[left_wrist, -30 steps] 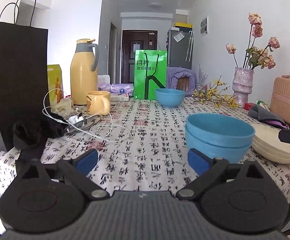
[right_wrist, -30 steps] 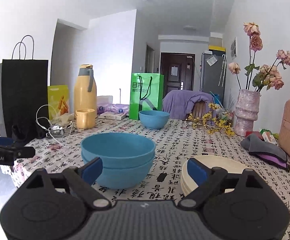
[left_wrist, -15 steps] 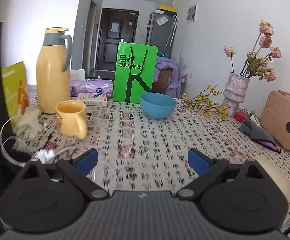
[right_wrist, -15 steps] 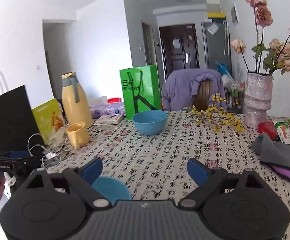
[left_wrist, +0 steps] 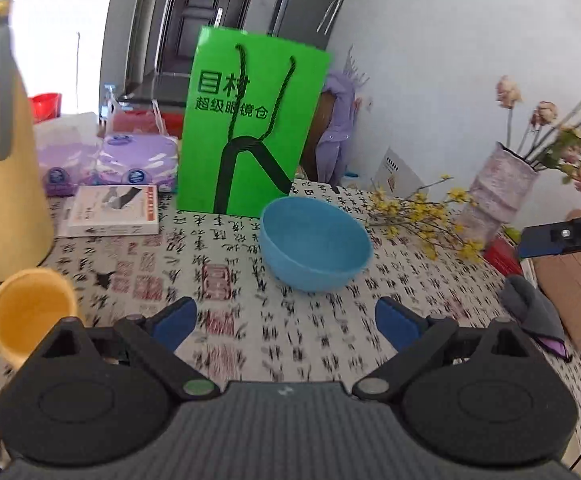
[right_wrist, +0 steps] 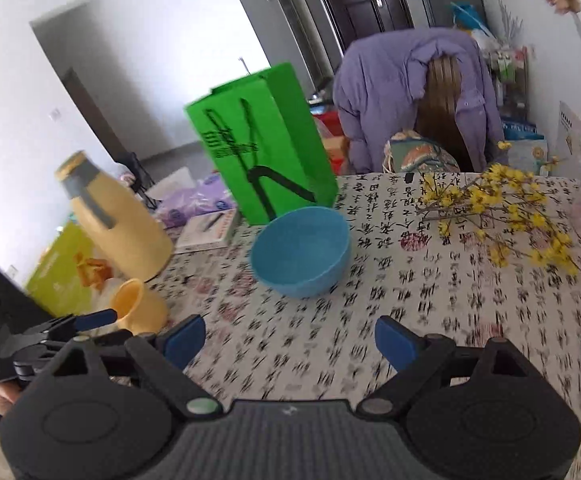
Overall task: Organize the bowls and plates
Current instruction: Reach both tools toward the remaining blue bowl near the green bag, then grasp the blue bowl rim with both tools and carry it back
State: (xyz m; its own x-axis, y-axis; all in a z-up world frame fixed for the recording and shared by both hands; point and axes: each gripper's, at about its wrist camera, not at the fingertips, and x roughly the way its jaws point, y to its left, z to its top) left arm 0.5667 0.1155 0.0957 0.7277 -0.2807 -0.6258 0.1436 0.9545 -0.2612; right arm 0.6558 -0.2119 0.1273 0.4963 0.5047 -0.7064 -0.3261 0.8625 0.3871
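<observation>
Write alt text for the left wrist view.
An open, empty left gripper points at a blue bowl on a calligraphy-print tablecloth, just in front of a green paper bag. A yellow mug and yellow thermos stand at left.

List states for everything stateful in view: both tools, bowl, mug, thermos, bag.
left tool: open, holding nothing
right tool: open, holding nothing
blue bowl: upright on the table, empty, untouched
yellow mug: upright, looks empty
yellow thermos: standing, lid on
green paper bag: standing behind the bowl
</observation>
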